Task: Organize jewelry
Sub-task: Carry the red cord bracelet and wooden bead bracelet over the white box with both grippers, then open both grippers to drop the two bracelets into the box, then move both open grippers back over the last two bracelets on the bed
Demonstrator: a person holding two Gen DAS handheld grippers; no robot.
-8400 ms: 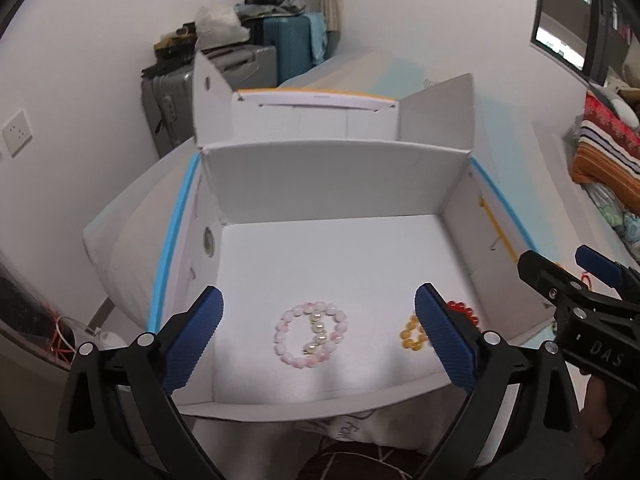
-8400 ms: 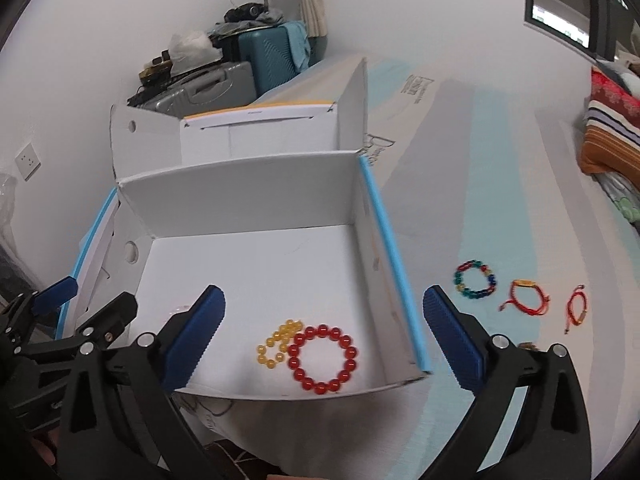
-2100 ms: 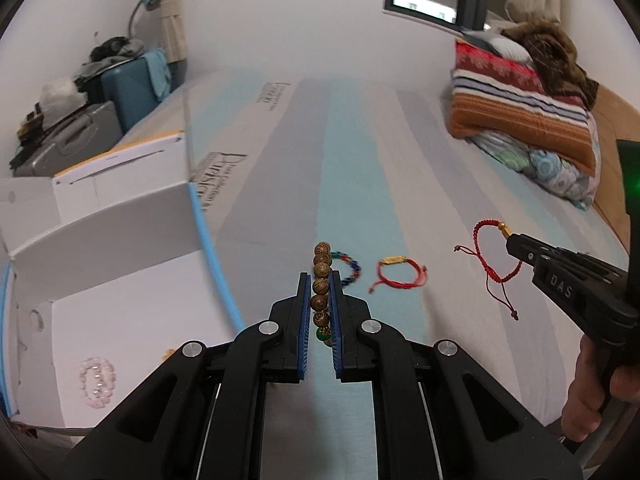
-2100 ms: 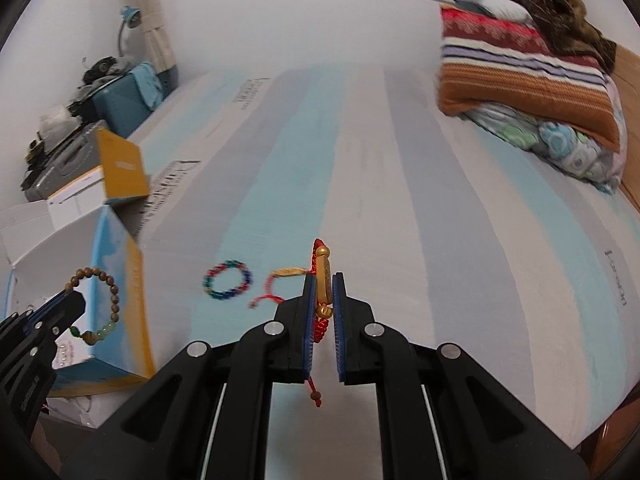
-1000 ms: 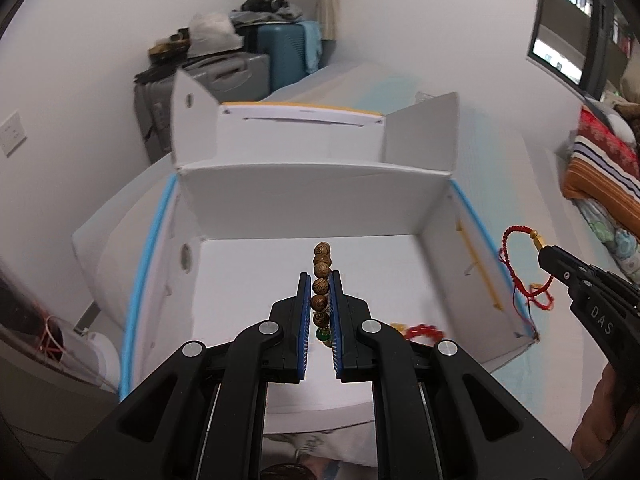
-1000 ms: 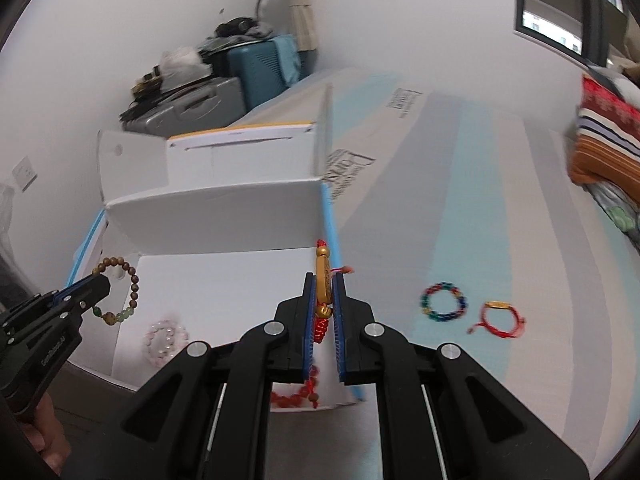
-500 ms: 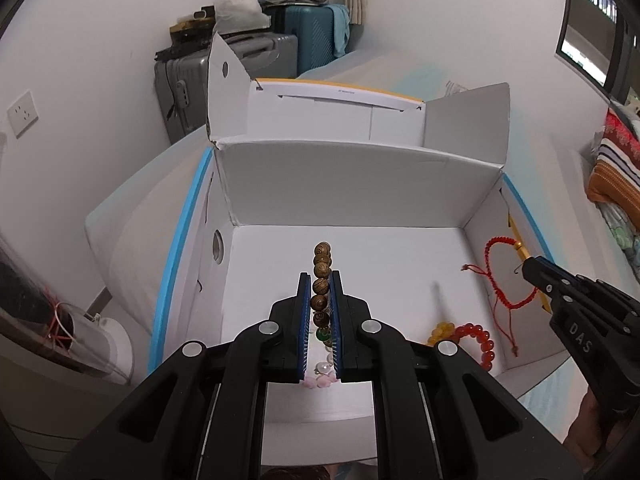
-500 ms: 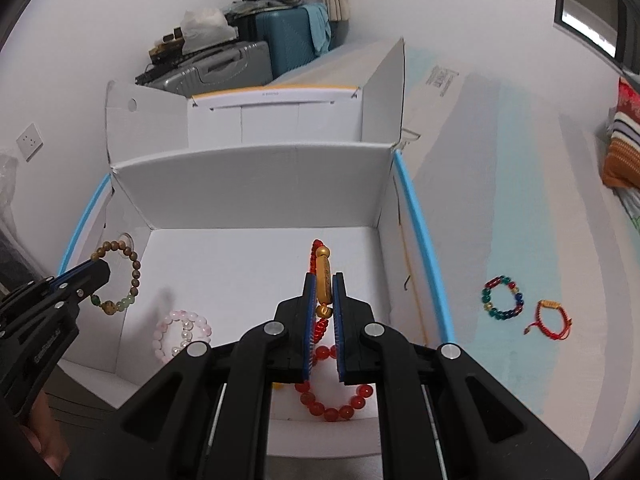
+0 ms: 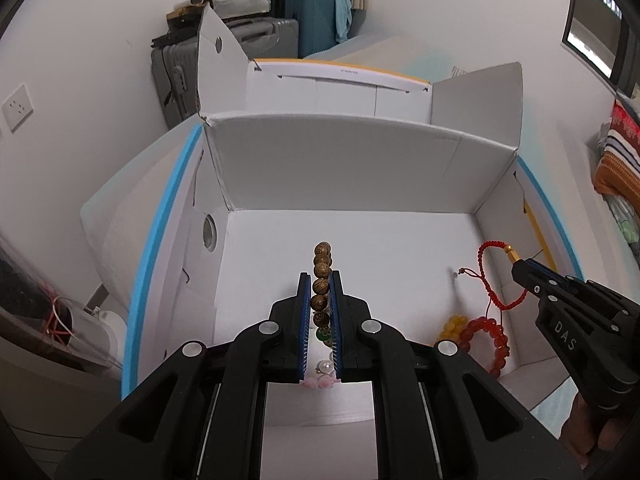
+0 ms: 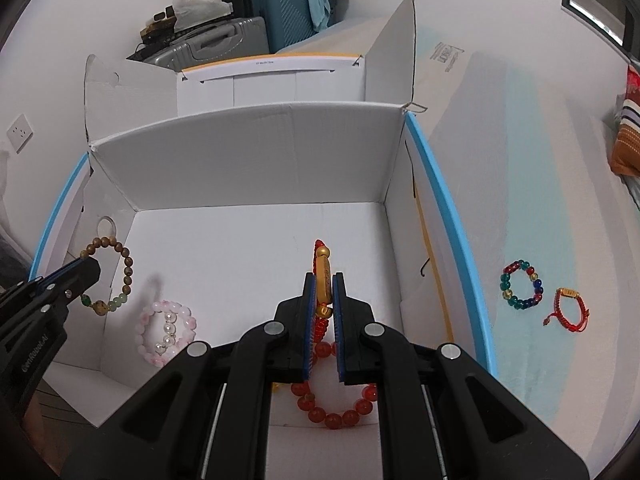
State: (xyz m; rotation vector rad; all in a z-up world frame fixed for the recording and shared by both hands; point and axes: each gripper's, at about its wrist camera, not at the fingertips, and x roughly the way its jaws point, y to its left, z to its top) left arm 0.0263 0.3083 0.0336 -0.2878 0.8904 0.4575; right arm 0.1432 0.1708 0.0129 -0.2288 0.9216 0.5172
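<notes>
With a wooden bracelet (image 9: 321, 276) gripped in the left claw (image 9: 320, 312) and a red cord (image 10: 323, 280) in the right claw (image 10: 323, 312), both over the box (image 10: 248, 168), four bracelets were seen below inside, two right on the bed (image 10: 560, 200).

Both wrist views close above white box (image 9: 344, 172) (image 10: 248, 160), facing down-forward; share box interior.

"DAS" on the right hand-held gripper (image 9: 532, 280)
</notes>
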